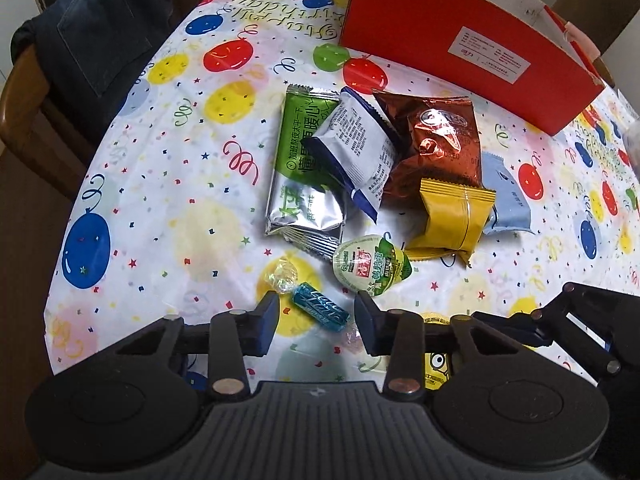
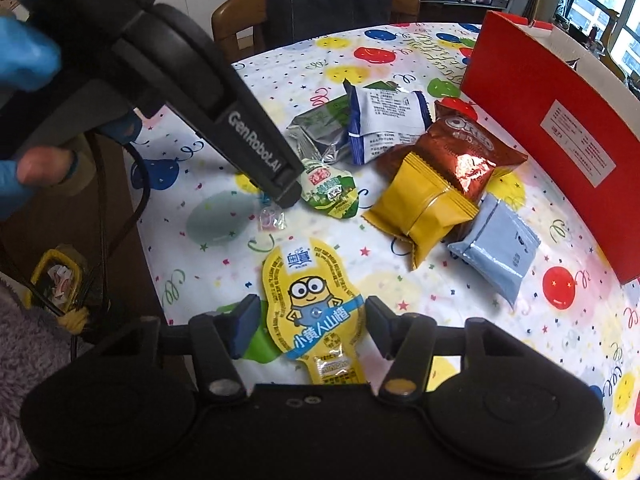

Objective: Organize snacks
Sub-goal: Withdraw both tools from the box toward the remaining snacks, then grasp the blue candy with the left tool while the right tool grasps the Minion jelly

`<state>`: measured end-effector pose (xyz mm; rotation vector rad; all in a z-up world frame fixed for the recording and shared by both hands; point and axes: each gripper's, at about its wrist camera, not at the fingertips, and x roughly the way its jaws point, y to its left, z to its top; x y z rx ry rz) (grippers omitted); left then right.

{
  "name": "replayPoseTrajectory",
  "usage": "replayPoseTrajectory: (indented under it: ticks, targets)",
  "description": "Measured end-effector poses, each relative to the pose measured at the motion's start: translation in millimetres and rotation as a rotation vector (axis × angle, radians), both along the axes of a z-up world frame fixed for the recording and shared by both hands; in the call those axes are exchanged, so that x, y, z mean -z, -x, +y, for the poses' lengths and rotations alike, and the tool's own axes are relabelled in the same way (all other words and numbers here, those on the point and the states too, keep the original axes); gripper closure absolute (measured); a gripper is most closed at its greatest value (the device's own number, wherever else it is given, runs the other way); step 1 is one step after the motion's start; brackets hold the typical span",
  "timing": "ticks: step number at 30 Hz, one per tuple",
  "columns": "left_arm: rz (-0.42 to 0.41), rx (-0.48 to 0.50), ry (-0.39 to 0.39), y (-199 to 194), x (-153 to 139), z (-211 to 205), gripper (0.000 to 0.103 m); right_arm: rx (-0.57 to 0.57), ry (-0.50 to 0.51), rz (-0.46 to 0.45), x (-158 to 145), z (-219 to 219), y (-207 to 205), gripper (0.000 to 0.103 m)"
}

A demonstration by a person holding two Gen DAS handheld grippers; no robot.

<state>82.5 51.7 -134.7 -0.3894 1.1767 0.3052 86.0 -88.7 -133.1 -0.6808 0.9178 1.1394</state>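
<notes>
Snacks lie in a heap on the balloon-print tablecloth (image 1: 160, 184). My left gripper (image 1: 318, 322) is open, its fingers on either side of a blue wrapped candy (image 1: 320, 312); it shows from the side in the right wrist view (image 2: 286, 196). Beyond it lie a green jelly cup (image 1: 372, 264), a green-silver packet (image 1: 304, 176), a white-blue packet (image 1: 356, 148), a brown Oreo bag (image 1: 436, 140), a yellow packet (image 1: 452, 220) and a grey-blue packet (image 1: 506, 200). My right gripper (image 2: 312, 328) is open around a yellow Minion snack pack (image 2: 316, 304).
A red open box (image 1: 460, 44) stands at the back right, also in the right wrist view (image 2: 552, 128). A wooden chair draped with dark jeans (image 1: 88, 40) stands at the table's far left. A clear wrapped candy (image 1: 282, 276) lies by the blue one.
</notes>
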Motion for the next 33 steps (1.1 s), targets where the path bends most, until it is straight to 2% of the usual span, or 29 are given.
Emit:
replayPoseTrajectory:
  ticks: [8,15,23,33]
  targets:
    - [0.006,-0.016,-0.02,3.3,0.2,5.3,0.087,0.028,-0.01,0.015,-1.9,-2.5,-3.0,0.052]
    - [-0.018,-0.029,0.013,10.2,-1.5,15.3,0.091,0.126,-0.041,0.074,-8.5,-11.5,-15.9,0.052]
    - [-0.047,-0.014,0.034,14.6,-12.5,23.8,0.092,0.224,-0.086,0.097,-25.5,-23.3,-26.5,0.052]
    - [-0.14,0.019,0.038,18.4,-45.8,36.5,0.092,0.38,-0.178,0.081,-56.7,-31.1,-43.4,0.052]
